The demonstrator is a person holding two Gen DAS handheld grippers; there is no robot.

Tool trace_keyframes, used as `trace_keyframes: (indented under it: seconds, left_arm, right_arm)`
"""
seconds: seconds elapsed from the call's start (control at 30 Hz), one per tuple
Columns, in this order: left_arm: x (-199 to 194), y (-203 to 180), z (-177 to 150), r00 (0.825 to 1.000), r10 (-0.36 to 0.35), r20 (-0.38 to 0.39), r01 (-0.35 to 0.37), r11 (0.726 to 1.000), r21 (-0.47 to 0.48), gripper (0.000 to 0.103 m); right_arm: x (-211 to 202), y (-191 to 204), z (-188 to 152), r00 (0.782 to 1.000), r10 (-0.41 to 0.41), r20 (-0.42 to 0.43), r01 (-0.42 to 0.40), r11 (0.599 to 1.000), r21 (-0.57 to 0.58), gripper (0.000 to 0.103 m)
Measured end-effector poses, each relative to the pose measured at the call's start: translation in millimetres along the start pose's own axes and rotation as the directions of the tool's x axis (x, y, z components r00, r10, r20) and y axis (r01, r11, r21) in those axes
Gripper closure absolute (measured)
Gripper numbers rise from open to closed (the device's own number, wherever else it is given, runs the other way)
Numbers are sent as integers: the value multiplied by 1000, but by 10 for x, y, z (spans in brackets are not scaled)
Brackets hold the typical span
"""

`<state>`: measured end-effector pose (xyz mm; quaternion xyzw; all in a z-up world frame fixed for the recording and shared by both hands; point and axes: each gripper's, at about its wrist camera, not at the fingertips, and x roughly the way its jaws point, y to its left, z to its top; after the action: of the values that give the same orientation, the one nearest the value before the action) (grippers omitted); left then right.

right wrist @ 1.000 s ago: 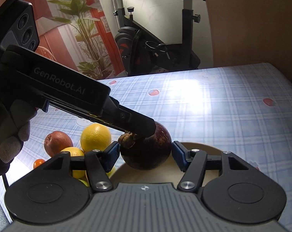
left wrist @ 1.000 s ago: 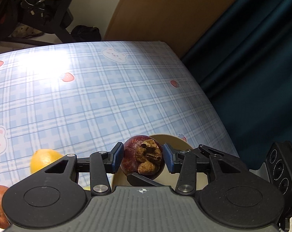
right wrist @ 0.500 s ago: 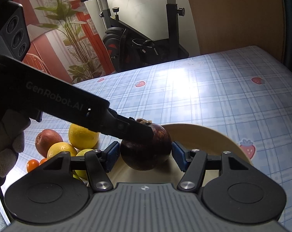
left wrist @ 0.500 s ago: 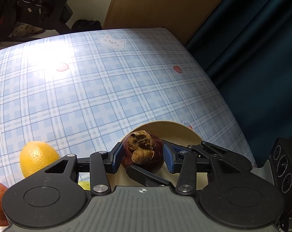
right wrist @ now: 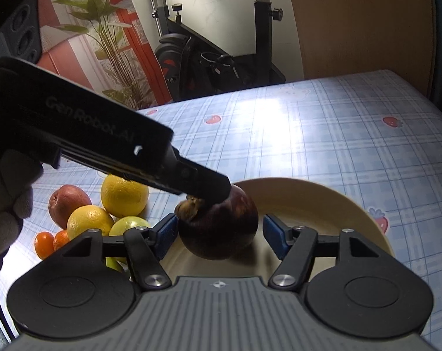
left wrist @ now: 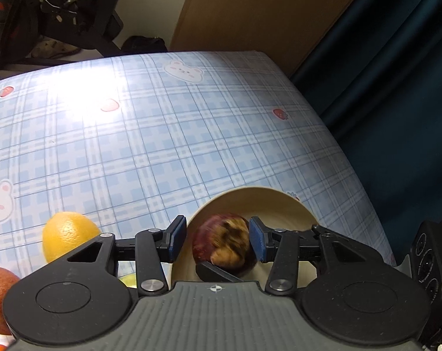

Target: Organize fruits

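Reading "GenRobot.AI" in grey letters, the black left gripper reaches in from the left, jaws opening, pads clear of the dark purple round mangosteen. That fruit sits in the cream round plate, between the right gripper's opening, non-touching blue pads.

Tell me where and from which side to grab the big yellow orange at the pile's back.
Grip the large round yellow orange across its widest middle, coming from above and the far side. It is a smooth ball, so an off-centre grip would likely slip. Bare checked tablecloth lies behind; the red apple and smaller yellow fruit crowd its near side.
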<state>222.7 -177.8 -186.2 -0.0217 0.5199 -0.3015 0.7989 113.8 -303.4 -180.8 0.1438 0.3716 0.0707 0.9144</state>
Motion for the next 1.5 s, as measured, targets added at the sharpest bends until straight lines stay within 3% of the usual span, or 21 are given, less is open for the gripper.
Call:
trace_keyframes:
  seconds: [0.37,0.43,0.57,0.8,0.9,1.07,1.27,1.5]
  left_arm:
    - [-600,130,-222,990,65,126,-60,997,-42,53]
    - [-759,151,-292,984,84,159,-77,996,-50,53]
    - [-1098,247,-451,962,142,232,-125,988,-87,53]
    - [-1622,436,-858,902,269,339,-223,960,-168,53]
    - [-1789,530,-996,876,331,351,-280,941,-191,53]
    - [-1994,706,-1265,858,375,351,-299,920,-252,53]
    - [-2077,775,-1545,862,375,340,-284,914,-289,53]
    - [-2062,843,-1622,846,422,326,-339,897,-283,54]
  right_arm:
    - [-125,40,-25,999,-48,-14,48,998,46,34]
    - [-229,49,-18,997,-70,19,69,996,54,26]
    - [-404,81,-57,996,-79,52,76,995,64,24]
    - [-606,375,-126,994,-62,92,61,998,8,25]
    - [-645,524,-168,994,-44,96,46,999,-25,25]
    - [-626,737,-261,997,-25,74,30,998,-64,29]
    - [-596,1072,-382,999,19,39,-13,988,-156,41]
    - [-464,1492,-522,996,82,-23,-85,953,-290,51]
